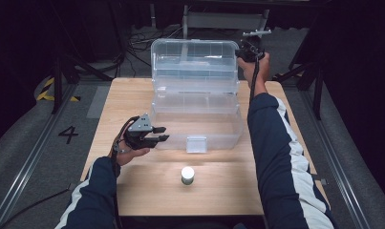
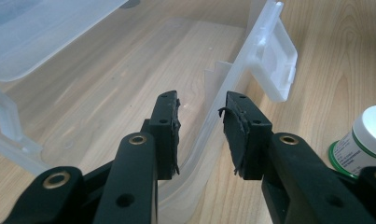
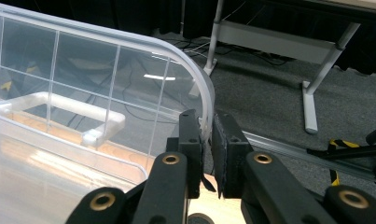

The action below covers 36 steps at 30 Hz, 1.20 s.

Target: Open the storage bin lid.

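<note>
Holding the lid [image 1: 195, 64] upright, the right claw [image 3: 208, 126] is pinched shut on the lid's top corner rim, so the box [image 1: 197, 129] stands fully open on the counter [image 1: 133, 95]. That part of the work looks done: the latch [image 1: 197, 143] hangs free at the box's front wall and the inside looks bare, with wood showing through the clear floor.

Just left of the box's front corner, the left claw [image 2: 199, 128] is spread open and holds nothing, its jaws astride the box's front rim without closing on it.

In front of the box, near the latch, a small jar [image 1: 187, 175] with a white cap stands apart and untouched. My guess is that it goes into the box next.

Its label has a green edge and some print, too small for me to read. A "4" [image 1: 68, 134] is marked on the floor left of the box.
</note>
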{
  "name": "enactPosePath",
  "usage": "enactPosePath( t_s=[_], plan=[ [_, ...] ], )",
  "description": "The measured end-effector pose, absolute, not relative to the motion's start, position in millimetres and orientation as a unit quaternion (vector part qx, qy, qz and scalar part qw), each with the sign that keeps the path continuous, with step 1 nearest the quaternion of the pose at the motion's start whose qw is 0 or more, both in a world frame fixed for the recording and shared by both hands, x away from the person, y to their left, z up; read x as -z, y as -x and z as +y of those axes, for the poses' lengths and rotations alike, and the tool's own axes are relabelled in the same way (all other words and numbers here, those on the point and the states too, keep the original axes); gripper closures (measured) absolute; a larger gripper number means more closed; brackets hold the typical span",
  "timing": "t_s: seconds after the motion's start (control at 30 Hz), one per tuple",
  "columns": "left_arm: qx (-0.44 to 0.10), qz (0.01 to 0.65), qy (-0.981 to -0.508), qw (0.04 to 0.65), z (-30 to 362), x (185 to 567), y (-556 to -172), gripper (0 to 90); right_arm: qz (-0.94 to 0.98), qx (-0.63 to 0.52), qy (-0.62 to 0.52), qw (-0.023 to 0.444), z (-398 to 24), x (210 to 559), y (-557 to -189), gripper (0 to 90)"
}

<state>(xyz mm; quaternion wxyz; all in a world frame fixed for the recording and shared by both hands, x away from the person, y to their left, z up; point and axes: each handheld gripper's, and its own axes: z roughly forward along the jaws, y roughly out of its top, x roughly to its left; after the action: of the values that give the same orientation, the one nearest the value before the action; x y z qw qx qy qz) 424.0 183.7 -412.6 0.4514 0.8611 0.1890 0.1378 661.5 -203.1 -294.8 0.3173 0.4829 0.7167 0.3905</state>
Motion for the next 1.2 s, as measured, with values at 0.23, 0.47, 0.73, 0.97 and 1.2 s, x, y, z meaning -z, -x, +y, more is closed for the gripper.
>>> enactPosePath(
  t_s=[0.23,0.47,0.73,0.97,1.2],
  plan=[
    [-0.138,0.188,-0.861,0.451,183.8,412.7,-424.2,66.2,0.719,-0.383,-0.483,0.322,-201.6,297.7,-664.9,81.3],
    [-0.138,0.188,-0.861,0.453,183.9,412.9,-424.2,66.3,0.725,-0.38,-0.479,0.316,-201.2,300.8,-666.8,87.3],
    [-0.147,0.191,-0.859,0.453,183.9,412.7,-424.8,67.7,0.737,-0.365,-0.474,0.313,-196.4,304.5,-667.6,88.4],
    [-0.147,0.19,-0.858,0.454,184.0,412.9,-424.9,67.7,0.736,-0.366,-0.475,0.314,-199.0,305.3,-664.7,86.5],
    [-0.151,0.193,-0.856,0.454,183.5,413.1,-423.9,67.3,0.743,-0.363,-0.466,0.314,-203.7,308.4,-653.2,84.3]
  ],
)
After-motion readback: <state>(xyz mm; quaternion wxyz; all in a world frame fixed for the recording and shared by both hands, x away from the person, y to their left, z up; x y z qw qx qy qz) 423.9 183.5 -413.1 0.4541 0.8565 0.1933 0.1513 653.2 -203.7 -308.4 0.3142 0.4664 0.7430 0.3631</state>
